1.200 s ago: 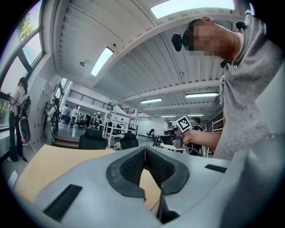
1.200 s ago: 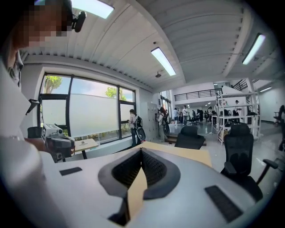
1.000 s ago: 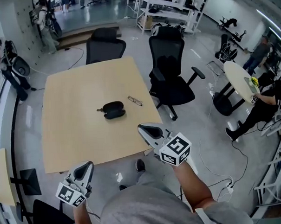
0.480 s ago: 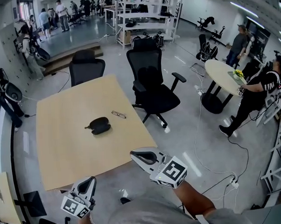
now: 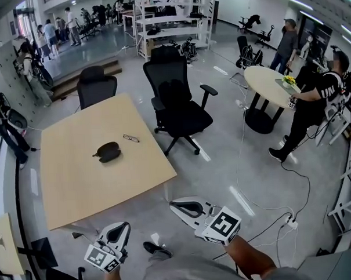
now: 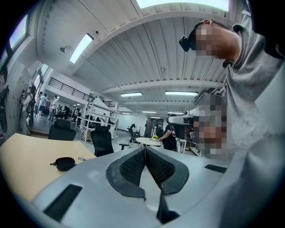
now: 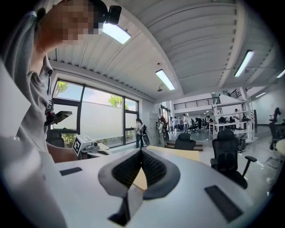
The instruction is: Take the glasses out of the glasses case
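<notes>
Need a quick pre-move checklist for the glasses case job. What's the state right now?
1. Glasses out of the glasses case, lying apart from it on the table: ok.
2. Left tongs shut with nothing between them: ok.
3. Right tongs shut with nothing between them: ok.
4. Both tongs held off the table's near edge, touching nothing: ok.
5. Case lid open or closed: cannot tell, too small in the head view.

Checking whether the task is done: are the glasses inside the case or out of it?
Out. The glasses lie on the table beside the dark case, apart from it.
</notes>
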